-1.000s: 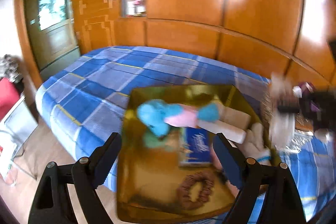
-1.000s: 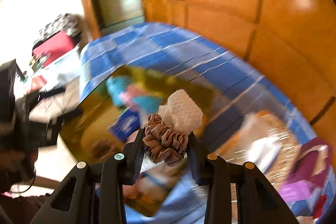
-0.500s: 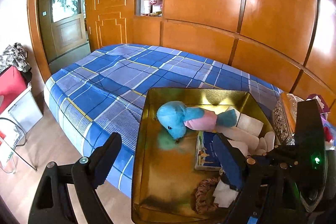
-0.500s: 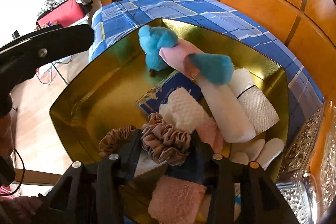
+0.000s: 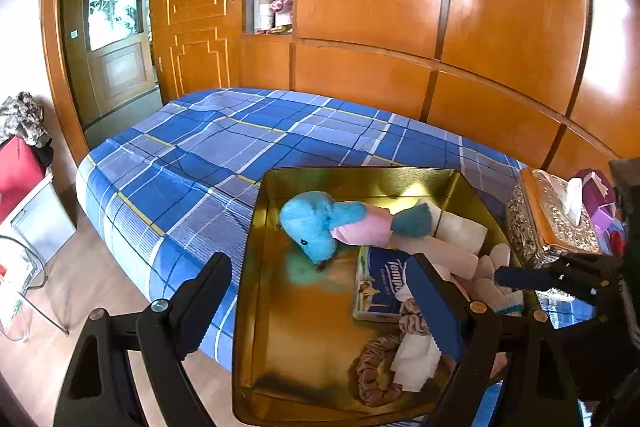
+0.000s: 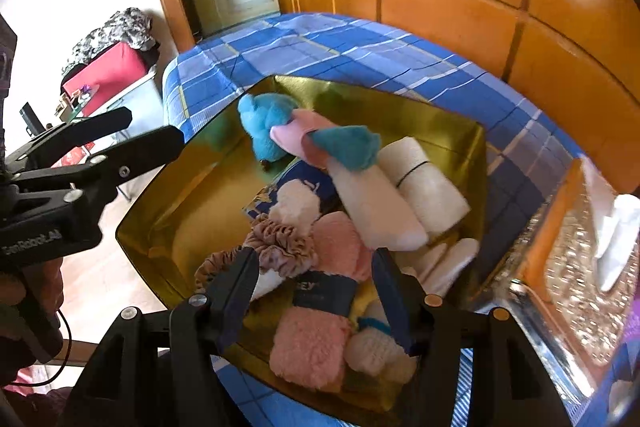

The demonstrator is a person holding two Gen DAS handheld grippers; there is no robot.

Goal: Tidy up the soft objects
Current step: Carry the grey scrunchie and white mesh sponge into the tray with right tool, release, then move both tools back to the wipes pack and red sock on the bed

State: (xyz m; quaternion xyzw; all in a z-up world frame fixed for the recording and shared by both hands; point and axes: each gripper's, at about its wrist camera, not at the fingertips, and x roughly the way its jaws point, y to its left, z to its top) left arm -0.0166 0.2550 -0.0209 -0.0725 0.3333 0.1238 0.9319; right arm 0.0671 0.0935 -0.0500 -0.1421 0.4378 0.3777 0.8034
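A gold tray (image 5: 304, 359) (image 6: 192, 195) lies on the blue plaid bed. In it are a blue and pink plush toy (image 5: 320, 223) (image 6: 272, 123), a tissue pack (image 5: 378, 283), white rolled cloths (image 6: 424, 187), pink fluffy cloths (image 6: 312, 351), white socks (image 5: 494, 279) and two brown scrunchies (image 5: 372, 367) (image 6: 280, 247), one with a white honeycomb cloth (image 6: 296, 201). My right gripper (image 6: 314, 267) is open and empty just above the scrunchie. My left gripper (image 5: 320, 291) is open and empty over the tray's left part.
A silver ornate tissue box (image 5: 556, 223) (image 6: 576, 267) stands right of the tray. Purple packets (image 5: 600, 195) lie beyond it. Wooden wall panels (image 5: 440, 27) back the bed. A red box (image 5: 18, 171) and a glass stand are on the floor at left.
My right gripper carried the brown scrunchie and white cloth over the tray, lowered, and opened. They now lie in the tray. The left gripper stayed open.
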